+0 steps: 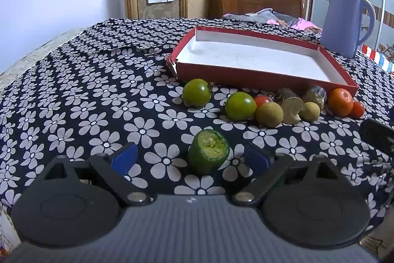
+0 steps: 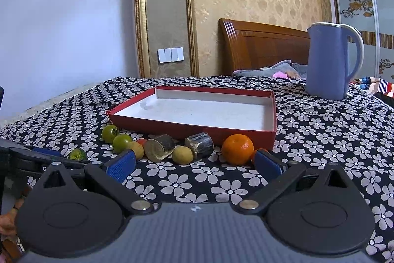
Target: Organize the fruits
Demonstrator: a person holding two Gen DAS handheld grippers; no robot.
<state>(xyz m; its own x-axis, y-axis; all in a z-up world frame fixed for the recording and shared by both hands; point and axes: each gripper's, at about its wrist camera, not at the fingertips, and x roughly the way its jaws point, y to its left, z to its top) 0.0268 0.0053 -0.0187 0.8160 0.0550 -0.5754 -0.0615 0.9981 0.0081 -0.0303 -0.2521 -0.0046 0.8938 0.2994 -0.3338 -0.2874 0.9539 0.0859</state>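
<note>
Our left tool [image 1: 190, 159], wide open and holding nothing, brackets the cut green fruit [image 1: 208, 154] at lower centre; we should close squarely on it. Our right tool [image 2: 194, 164] gapes empty below the tray [image 2: 192, 131].

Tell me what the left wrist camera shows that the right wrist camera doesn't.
Only the left wrist view shows the cut green fruit fully, lying between the open left tongs; in the right wrist view it is half hidden. Only the right wrist view shows the right tongs open, over bare cloth. Both show the empty red tray, orange and blue jug.
</note>
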